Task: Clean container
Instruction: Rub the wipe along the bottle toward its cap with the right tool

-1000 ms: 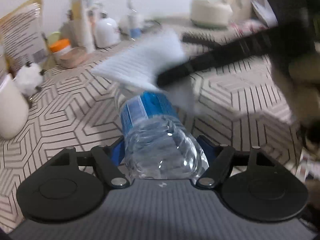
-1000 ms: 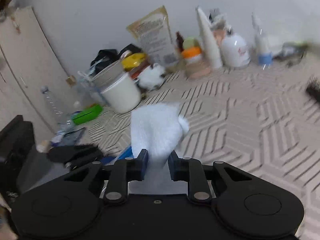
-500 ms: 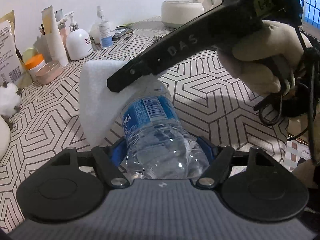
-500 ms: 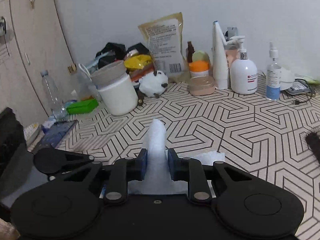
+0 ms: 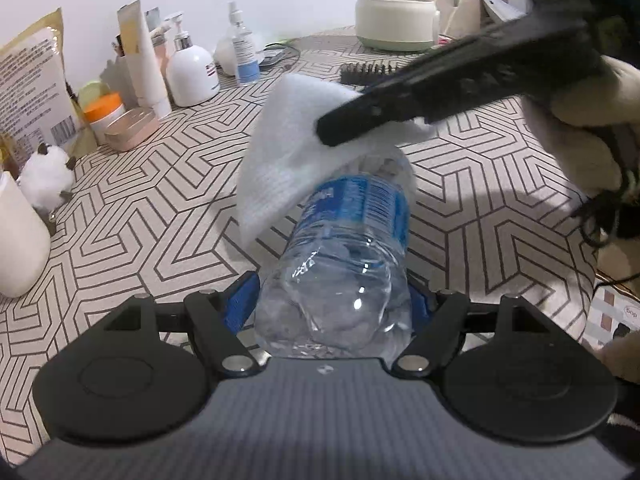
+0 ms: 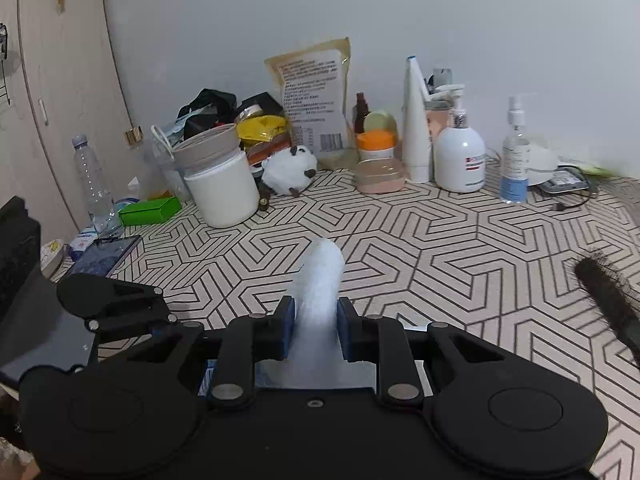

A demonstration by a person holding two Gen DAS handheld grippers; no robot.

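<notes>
A clear plastic bottle [image 5: 344, 256] with a blue label lies along my left gripper [image 5: 332, 302], its base toward the camera. The blue pads press its sides, though the jaws are opening slightly. A white cloth [image 5: 288, 148] drapes over the bottle's far end. My right gripper [image 6: 316, 328] is shut on that cloth [image 6: 320, 280], which sticks up between the pads. In the left wrist view a black finger [image 5: 400, 108] of the right gripper crosses above the bottle, held by a gloved hand [image 5: 580, 120]. The bottle's neck is hidden under the cloth.
The patterned tabletop [image 6: 440, 248] carries a white jar [image 6: 222, 188], a pump bottle [image 6: 460, 160], a spray bottle [image 6: 514, 160] and tubes along the wall. A hairbrush [image 6: 608, 292] lies at right, a phone [image 6: 104, 254] at left, and a kettle [image 5: 396, 24] at the far side.
The right gripper has swung the cloth from the bottle's left side up over its far end. The left gripper and bottle stay put.
</notes>
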